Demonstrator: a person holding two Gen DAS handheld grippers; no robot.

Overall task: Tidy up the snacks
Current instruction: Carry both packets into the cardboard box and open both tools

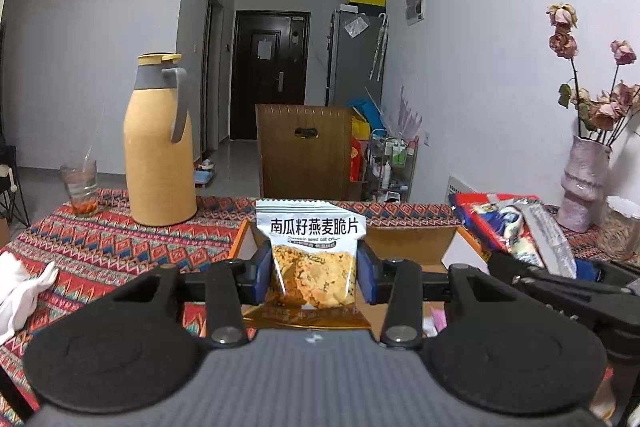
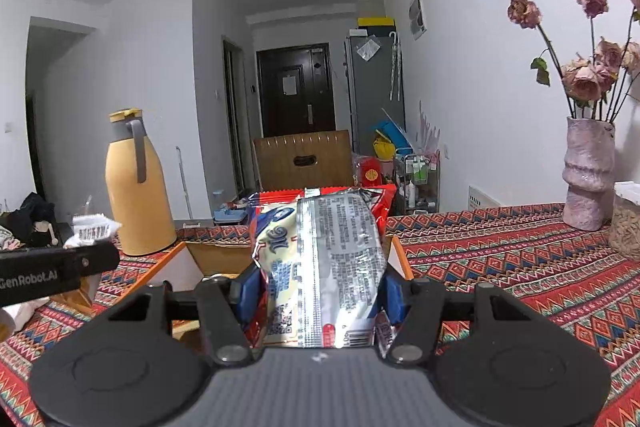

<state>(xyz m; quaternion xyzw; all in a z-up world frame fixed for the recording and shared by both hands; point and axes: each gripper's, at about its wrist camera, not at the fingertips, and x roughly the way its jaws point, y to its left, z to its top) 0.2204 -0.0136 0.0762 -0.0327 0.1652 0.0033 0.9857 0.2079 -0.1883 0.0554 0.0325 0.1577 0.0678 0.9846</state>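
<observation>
Two snack packets were held, one per gripper. The left gripper (image 1: 314, 277) had its jaws pinching a white-topped clear packet of orange crisps (image 1: 312, 255) printed "南瓜籽燕麦脆片", upright above an open cardboard box (image 1: 408, 245). The right gripper (image 2: 318, 293) had its jaws clamping a red, blue and silver foil packet (image 2: 320, 259); "GenRobot.AI" showed left of them.

Patterned tablecloth (image 2: 500, 267) bears thermos (image 1: 158, 147); vase (image 2: 588, 175); glass (image 1: 80, 187).
</observation>
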